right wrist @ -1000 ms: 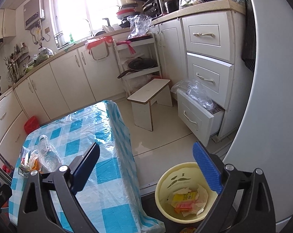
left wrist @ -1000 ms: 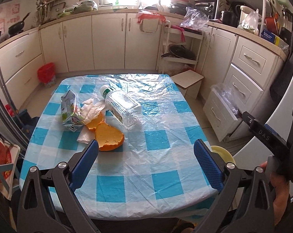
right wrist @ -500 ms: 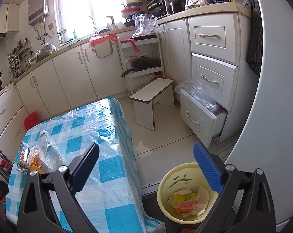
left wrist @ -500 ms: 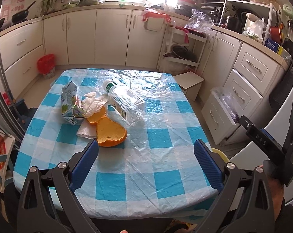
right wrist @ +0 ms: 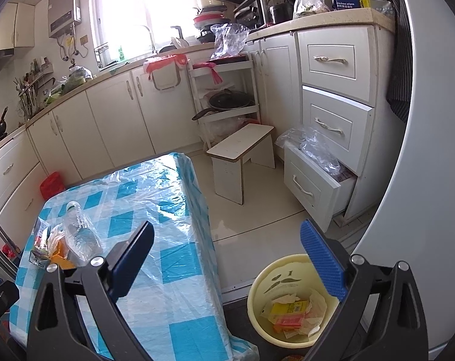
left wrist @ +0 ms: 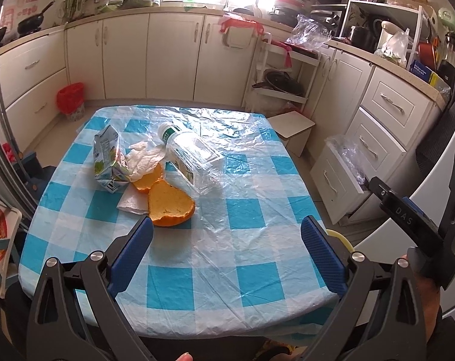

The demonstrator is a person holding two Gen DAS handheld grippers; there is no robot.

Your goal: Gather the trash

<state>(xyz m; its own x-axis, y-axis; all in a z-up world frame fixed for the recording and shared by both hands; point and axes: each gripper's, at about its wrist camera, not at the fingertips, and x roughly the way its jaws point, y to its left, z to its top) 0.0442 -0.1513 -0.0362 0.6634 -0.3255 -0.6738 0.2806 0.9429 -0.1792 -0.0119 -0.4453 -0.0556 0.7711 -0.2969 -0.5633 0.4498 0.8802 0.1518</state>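
Five bits of rubbish lie bunched on the table (left wrist: 179, 258) at about ten o'clock from my left gripper (left wrist: 226, 242): one clear plastic bottle (left wrist: 192, 158) on its side, one crushed carton (left wrist: 107, 158), two orange peels, and one crumpled tissue (left wrist: 143, 159). The larger peel (left wrist: 170, 203) sits nearest me, touching the smaller peel (left wrist: 147, 179), which is tucked under the tissue beside the carton. The bottle lies at one o'clock from the larger peel, its white cap pointing away from me.

My left gripper hovers over the near half of the table with its jaws spread wide and nothing between them; its left pad (left wrist: 132, 249) is just beside the larger peel.

My right gripper (right wrist: 227, 254) is off the table's right edge, jaws also wide and empty. One yellow bin (right wrist: 268, 273) stands on the floor at five o'clock from it, close to the table, with paper scraps and one yellow packet (right wrist: 287, 308) inside. One small stool (right wrist: 242, 144) stands at twelve o'clock beyond it.
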